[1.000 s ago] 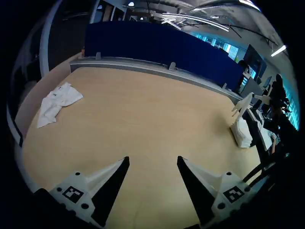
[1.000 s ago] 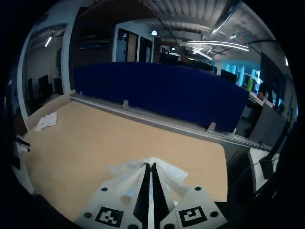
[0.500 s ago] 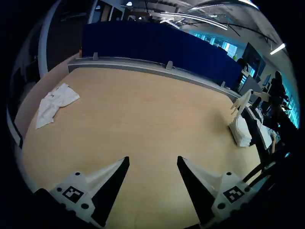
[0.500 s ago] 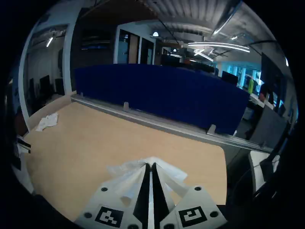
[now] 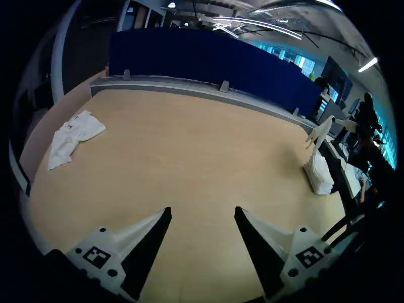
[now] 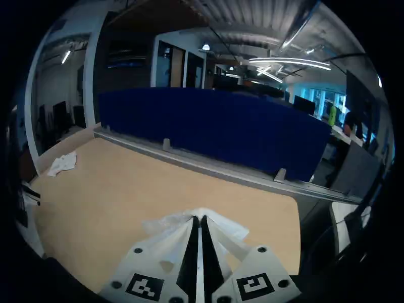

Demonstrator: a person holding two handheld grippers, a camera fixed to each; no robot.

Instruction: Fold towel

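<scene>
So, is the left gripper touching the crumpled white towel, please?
Apart: left gripper view shows bare wooden table between left gripper and crumpled white towel.

left gripper view: above table [image 5: 202, 141], facing partition [image 5: 212, 55] | right gripper view: lower, shares both

This is an open-plan office. A dark blue divider screen [image 6: 212, 126] runs along the far edge of a broad light-wood surface [image 5: 192, 151] in the middle of the frame. Upper right, long strip lights [image 6: 283, 59] hang under an exposed ceiling. Upper left, glazed doors [image 6: 171, 65] stand behind the screen. At the right edge is a dark monitor [image 5: 334, 76] among neighbouring desks.
</scene>
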